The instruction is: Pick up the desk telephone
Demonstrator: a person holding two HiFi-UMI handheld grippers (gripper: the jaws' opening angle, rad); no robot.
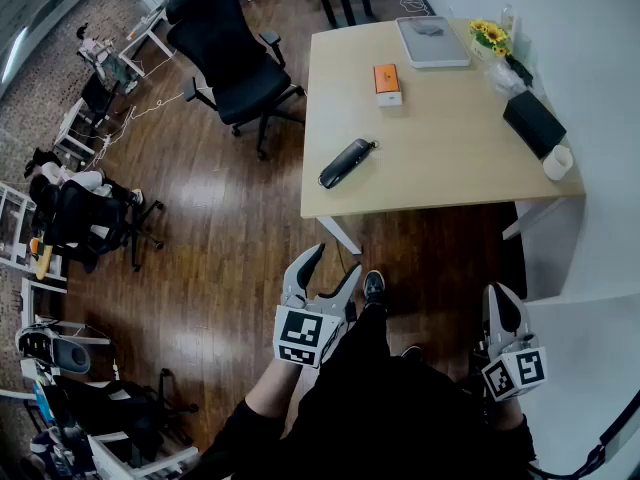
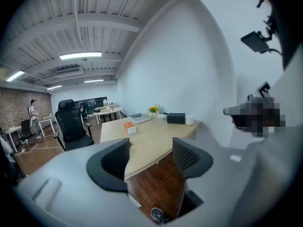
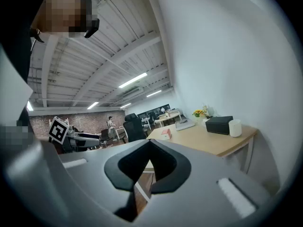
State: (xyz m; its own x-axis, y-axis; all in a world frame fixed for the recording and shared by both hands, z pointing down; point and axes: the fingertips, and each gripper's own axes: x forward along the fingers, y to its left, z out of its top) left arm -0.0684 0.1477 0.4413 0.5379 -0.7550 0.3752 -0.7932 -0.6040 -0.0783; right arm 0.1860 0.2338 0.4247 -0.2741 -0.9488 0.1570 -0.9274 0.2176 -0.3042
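A black telephone handset (image 1: 346, 163) with a short cord lies on the light wooden desk (image 1: 440, 158), near its front left edge. Both grippers hang well short of the desk, over the wooden floor by the person's legs. My left gripper (image 1: 337, 260) is open with nothing between its jaws, and in the left gripper view (image 2: 151, 157) the desk edge shows through the gap. My right gripper (image 1: 498, 293) is shut and empty, and in the right gripper view its jaws (image 3: 149, 162) meet.
On the desk are an orange box (image 1: 387, 81), a closed laptop (image 1: 432, 40), yellow flowers (image 1: 490, 36), a black box (image 1: 533, 123) and a white cup (image 1: 557, 162). A black office chair (image 1: 235, 58) stands left of the desk. A white wall runs along the right.
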